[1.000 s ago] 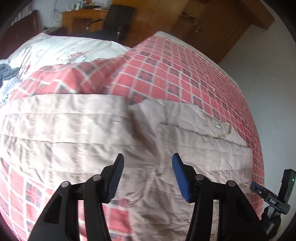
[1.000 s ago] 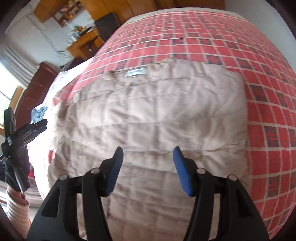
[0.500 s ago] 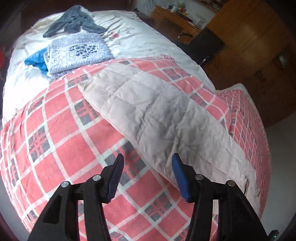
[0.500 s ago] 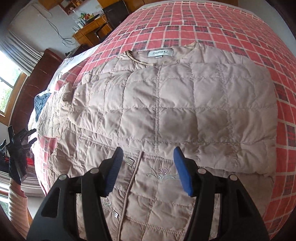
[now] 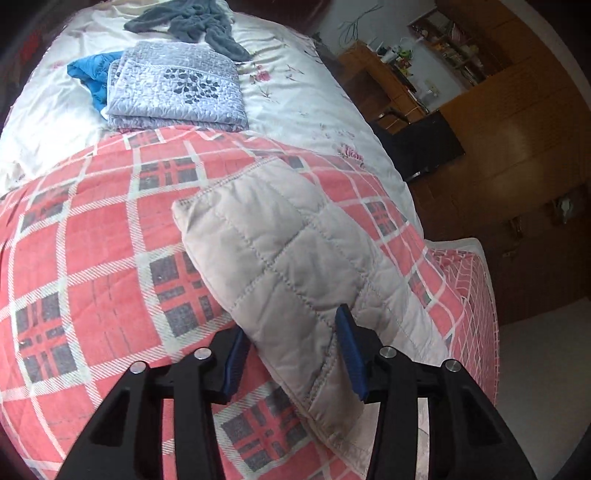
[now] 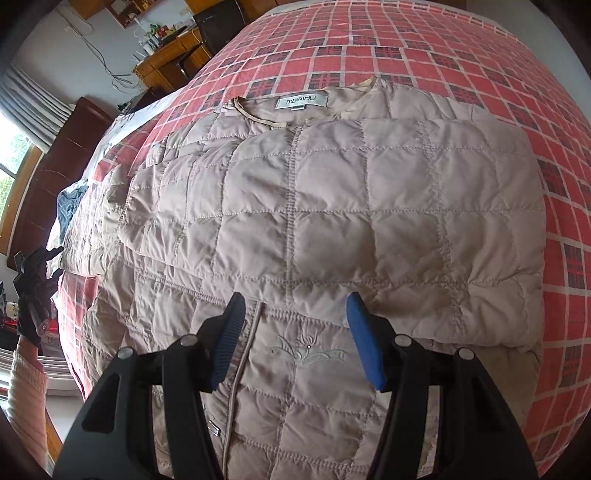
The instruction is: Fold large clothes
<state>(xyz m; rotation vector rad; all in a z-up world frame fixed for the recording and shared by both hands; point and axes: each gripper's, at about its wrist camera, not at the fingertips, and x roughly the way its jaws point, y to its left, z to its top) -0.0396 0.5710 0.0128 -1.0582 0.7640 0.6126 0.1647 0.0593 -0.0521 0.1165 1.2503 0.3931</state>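
A beige quilted jacket (image 6: 332, 206) lies spread on the red plaid blanket (image 6: 424, 48), collar label (image 6: 302, 101) at the far end. One side panel is folded over its front. My right gripper (image 6: 295, 314) hovers open just above the front, near the zip and a small embroidered motif (image 6: 306, 350). In the left wrist view one sleeve (image 5: 280, 251) stretches away across the blanket (image 5: 92, 258). My left gripper (image 5: 291, 354) is open and straddles that sleeve, one blue pad on each side of it.
A folded grey-blue quilt (image 5: 177, 88), a blue garment (image 5: 86, 72) and a dark grey garment (image 5: 192, 18) rest on the white sheet beyond. A desk (image 5: 380, 85), dark chair (image 5: 424, 144) and wooden wardrobe (image 5: 524, 122) stand to the right. A gloved hand (image 6: 33, 280) appears at the bed's left side.
The left gripper swung from the jacket's body to the sleeve and closed in until the sleeve lay between its fingers. The right gripper moved nearer to the folded jacket front.
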